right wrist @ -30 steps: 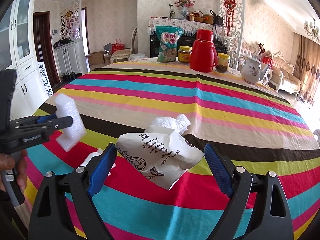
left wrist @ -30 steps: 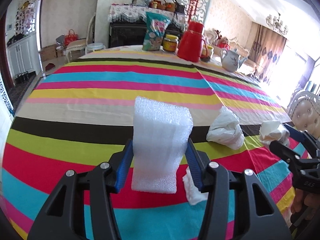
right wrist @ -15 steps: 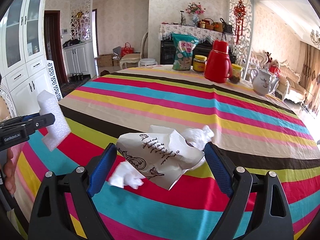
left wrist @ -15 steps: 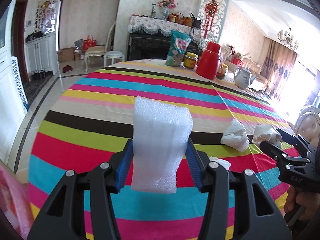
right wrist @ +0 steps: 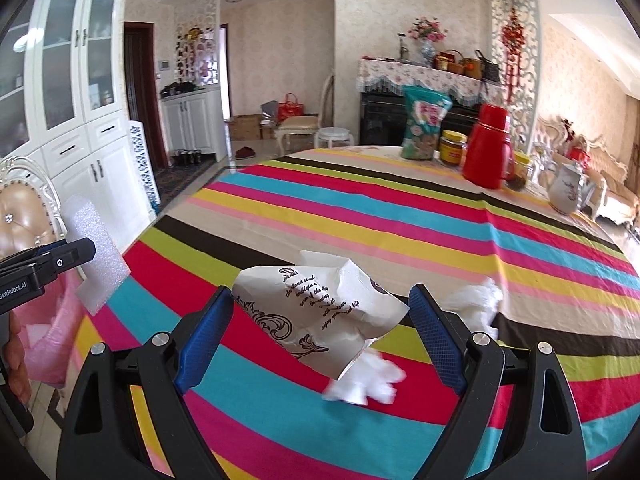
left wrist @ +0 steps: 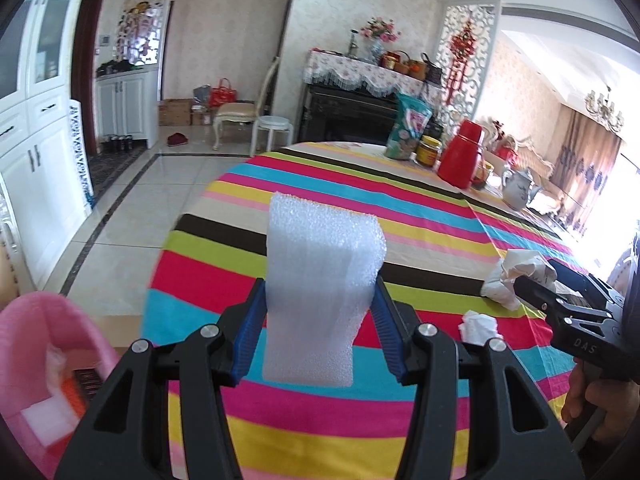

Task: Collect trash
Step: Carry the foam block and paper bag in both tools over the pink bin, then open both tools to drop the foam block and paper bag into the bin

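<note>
My left gripper point(left wrist: 318, 332) is shut on a white foam block point(left wrist: 320, 292) and holds it above the near left edge of the striped table point(left wrist: 360, 208). The foam block also shows at the left of the right wrist view point(right wrist: 96, 256). My right gripper point(right wrist: 316, 332) is shut on a crumpled white printed paper bag point(right wrist: 320, 312), held above the table. A pink trash bin point(left wrist: 44, 368) stands on the floor at the lower left, with white scraps inside. A small white tissue point(left wrist: 478, 326) and a larger white wad point(right wrist: 476, 304) lie on the table.
A snack bag point(right wrist: 424, 128), a yellow-lidded jar point(right wrist: 452, 148), a red thermos point(right wrist: 486, 148) and a white teapot point(right wrist: 566, 192) stand at the table's far side. A padded chair point(right wrist: 24, 216) is at the left. White cabinets point(left wrist: 36, 160) line the left wall.
Both grippers have swung left with their loads. The pink bin has come into the left wrist view, and the table's left edge and floor now show.
</note>
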Motion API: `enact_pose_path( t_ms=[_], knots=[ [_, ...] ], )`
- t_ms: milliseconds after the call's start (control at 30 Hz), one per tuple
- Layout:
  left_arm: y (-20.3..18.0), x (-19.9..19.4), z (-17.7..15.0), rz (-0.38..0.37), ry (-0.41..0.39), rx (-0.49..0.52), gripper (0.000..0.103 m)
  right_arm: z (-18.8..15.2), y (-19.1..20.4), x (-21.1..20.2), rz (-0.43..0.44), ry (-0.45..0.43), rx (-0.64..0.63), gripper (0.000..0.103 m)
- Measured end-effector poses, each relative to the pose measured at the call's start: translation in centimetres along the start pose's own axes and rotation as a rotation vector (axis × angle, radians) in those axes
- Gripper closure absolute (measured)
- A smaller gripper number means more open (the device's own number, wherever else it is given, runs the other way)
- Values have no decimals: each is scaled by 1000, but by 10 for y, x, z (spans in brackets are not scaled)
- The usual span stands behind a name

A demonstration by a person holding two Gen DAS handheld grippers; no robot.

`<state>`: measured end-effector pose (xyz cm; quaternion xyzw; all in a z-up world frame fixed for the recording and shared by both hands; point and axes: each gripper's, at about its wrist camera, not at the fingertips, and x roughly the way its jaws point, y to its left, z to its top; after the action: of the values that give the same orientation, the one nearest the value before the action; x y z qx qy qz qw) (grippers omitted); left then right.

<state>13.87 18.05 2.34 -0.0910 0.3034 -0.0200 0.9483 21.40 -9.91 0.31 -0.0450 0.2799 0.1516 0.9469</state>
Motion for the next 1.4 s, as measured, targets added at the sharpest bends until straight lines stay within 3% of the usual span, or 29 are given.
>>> enact_pose_path(
  t_ms=[867,1067,1400],
  knots=[
    [192,-165,-33,290,-114,-188,52,25,221,-11,278,-28,-185,19],
    [224,-187,-42,336,-119,-229,52,25,266,-8,341,-15,-215,19],
    [247,-196,-44,376,-121,-263,52,16,327,3,410,15,-281,19]
  ],
)
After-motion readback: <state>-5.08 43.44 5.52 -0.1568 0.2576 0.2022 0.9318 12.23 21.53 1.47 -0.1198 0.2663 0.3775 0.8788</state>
